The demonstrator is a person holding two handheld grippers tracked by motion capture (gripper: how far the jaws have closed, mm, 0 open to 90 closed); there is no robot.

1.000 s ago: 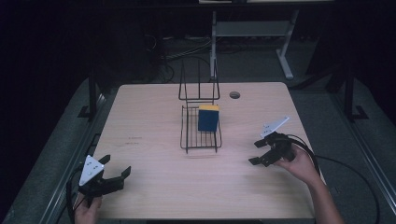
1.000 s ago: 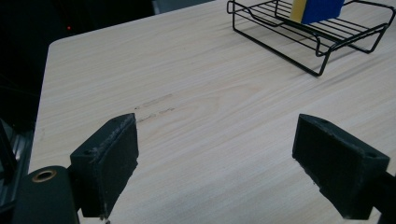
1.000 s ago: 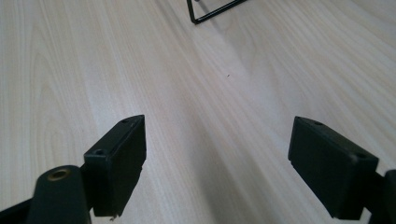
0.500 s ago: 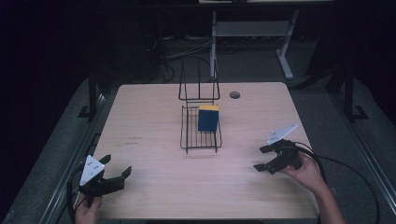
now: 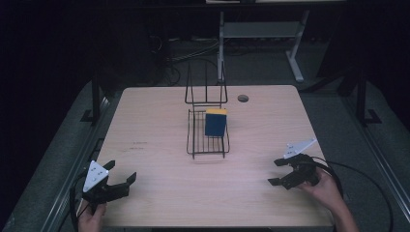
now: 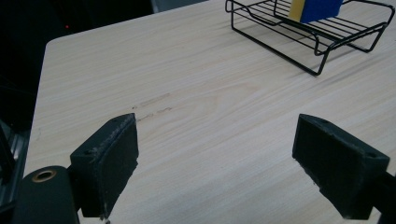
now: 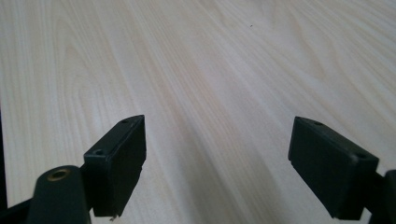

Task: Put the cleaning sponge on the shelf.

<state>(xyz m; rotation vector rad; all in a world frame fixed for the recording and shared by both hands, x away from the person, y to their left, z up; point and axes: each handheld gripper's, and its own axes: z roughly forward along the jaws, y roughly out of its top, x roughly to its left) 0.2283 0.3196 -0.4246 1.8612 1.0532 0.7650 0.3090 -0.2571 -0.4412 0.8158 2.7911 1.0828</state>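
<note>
The table (image 5: pixel 159 121) is pale wood with a fine straight grain and a few faint grey scuffs. At its centre, a black wire rack (image 5: pixel 207 140) holds a dark blue sponge (image 5: pixel 215 123) edged yellow. At 7 and 4 o'clock, black grippers carry light grey plates.

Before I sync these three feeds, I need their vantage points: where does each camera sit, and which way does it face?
High view: above the person's side, looking forward and down on the wooden table; both hands show, holding the left gripper and right gripper.
Left gripper view: rides the left gripper, facing across the table toward the wire rack; its open black jaws show.
Right gripper view: rides the right gripper, tilted down at bare tabletop; its open jaws show.
Shared: high and left gripper views both show the rack holding the blue-and-yellow sponge.
</note>
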